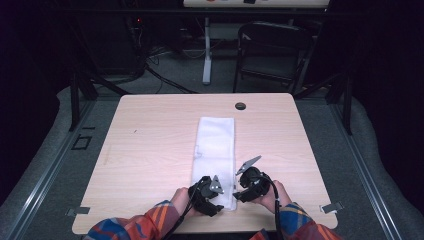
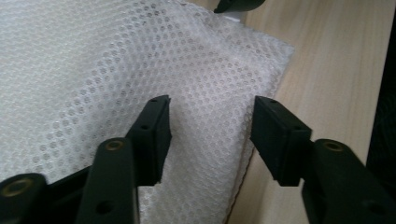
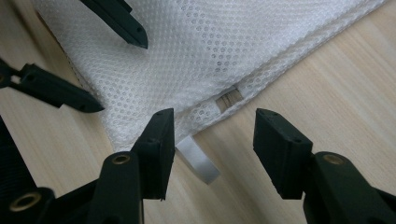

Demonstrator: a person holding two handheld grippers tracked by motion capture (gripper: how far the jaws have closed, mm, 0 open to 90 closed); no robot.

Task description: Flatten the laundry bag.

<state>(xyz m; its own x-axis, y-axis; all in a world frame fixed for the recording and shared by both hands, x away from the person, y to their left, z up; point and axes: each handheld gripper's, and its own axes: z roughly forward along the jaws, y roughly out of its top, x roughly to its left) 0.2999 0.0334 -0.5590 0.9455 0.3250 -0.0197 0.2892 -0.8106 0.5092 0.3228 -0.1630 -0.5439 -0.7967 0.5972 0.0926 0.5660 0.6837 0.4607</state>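
The white mesh cloth lies folded lengthwise mid-table, its near end between the 2 tools. The left gripper straddles its near left corner, jaws apart; the right gripper gapes over the near right corner, clamping nothing.

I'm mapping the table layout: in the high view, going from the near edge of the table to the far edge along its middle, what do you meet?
Left gripper and right gripper at the near end of the white mesh cloth → the cloth's long folded strip → bare wooden table → round dark grommet hole.
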